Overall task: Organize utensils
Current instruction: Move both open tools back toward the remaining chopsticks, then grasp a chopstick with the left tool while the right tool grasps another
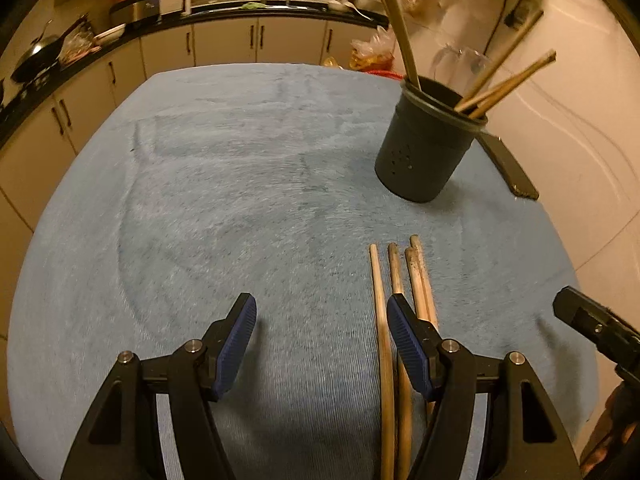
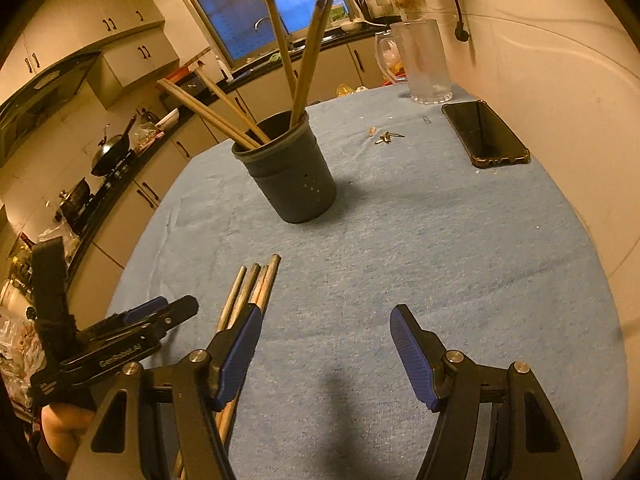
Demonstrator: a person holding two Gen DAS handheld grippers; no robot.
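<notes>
The job looks partly done. A dark round holder [image 1: 428, 148] stands on the blue table cloth [image 1: 240, 184] in the upper right of the left wrist view, and several chopsticks [image 1: 504, 80] already lean out of its mouth, fanned to both sides; in the right wrist view the same holder [image 2: 288, 176] sits a little above the middle of the frame with about five sticks in it. What is left, as far as the frames show, is a small bundle of four loose chopsticks [image 1: 400, 276] lying flat and roughly parallel on the cloth in the lower right-centre of the left view, well apart from the holder; their near ends run out of the bottom of the frame. The left gripper [image 1: 320, 312] hangs over the cloth with its jaws spread and nothing between the blue pads; its right-hand finger overlaps the bundle in the picture, though whether it touches the sticks cannot be told. The right gripper [image 2: 326, 324] is likewise released and empty, its left-hand finger covering the same bundle [image 2: 256, 284] in the lower left of its view. A phone [image 2: 486, 134], a glass mug [image 2: 424, 64] and some small scraps [image 2: 386, 137] lie toward the upper right and seem no part of the sorting. The loose four are not yet lifted, so the remaining work is probably gathering them and dropping them into the holder.
</notes>
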